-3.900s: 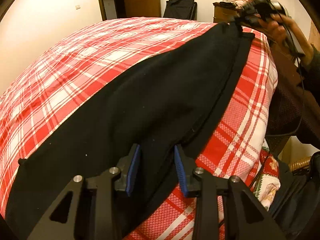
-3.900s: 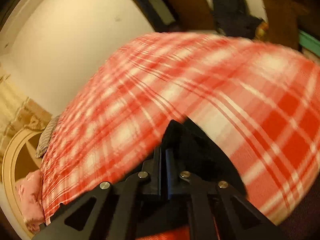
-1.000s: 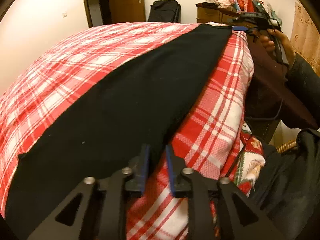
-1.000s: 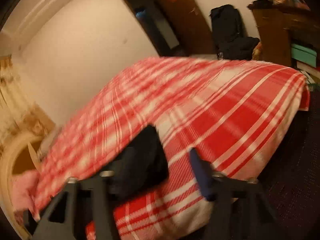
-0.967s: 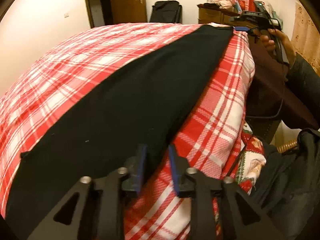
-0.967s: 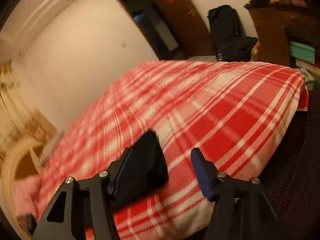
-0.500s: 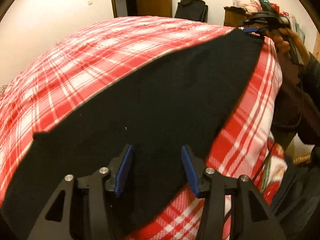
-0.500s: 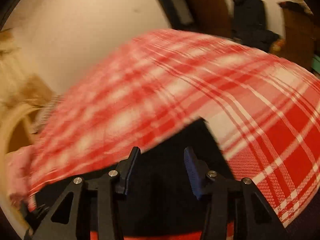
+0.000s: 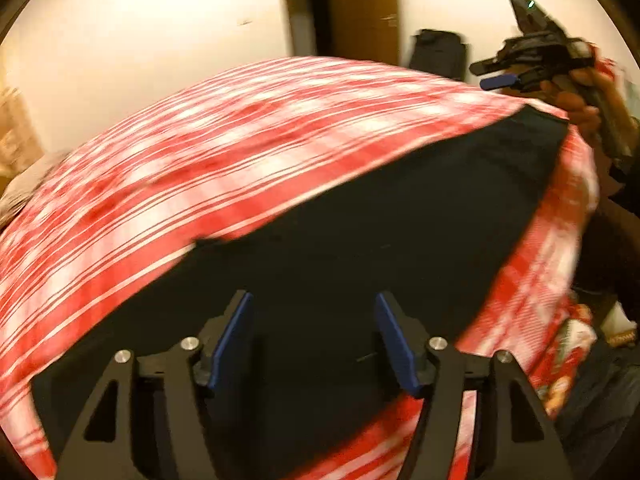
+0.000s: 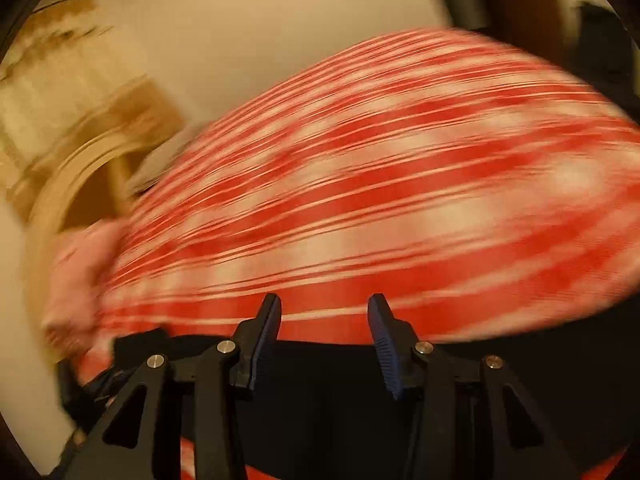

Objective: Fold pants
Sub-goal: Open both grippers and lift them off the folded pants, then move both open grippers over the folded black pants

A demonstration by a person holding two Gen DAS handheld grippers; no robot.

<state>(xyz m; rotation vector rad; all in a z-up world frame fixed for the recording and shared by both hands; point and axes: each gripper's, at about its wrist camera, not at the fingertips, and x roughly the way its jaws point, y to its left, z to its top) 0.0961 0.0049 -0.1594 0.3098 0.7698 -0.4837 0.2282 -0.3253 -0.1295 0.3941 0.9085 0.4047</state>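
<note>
Black pants [image 9: 360,248] lie flat in a long strip on a red-and-white plaid bed cover [image 9: 240,140], near its right edge. My left gripper [image 9: 314,336] is open and empty, its blue pads over the near end of the pants. My right gripper [image 10: 324,340] is open and empty, hovering over the other end of the pants [image 10: 340,420]. It also shows in the left wrist view [image 9: 504,80], raised above the far corner of the pants, held by a hand. Both views are motion-blurred.
A wooden door [image 9: 360,12] and a dark bag [image 9: 440,52] stand past the bed. A wooden headboard [image 10: 80,168] and a pink cloth [image 10: 80,264] are at the bed's left end. Dark and patterned things [image 9: 572,360] lie on the floor at right.
Both grippers have opened wide and let go of the pants, which now lie flat. Both have swung leftward over the fabric, and the right gripper has lifted off the far corner.
</note>
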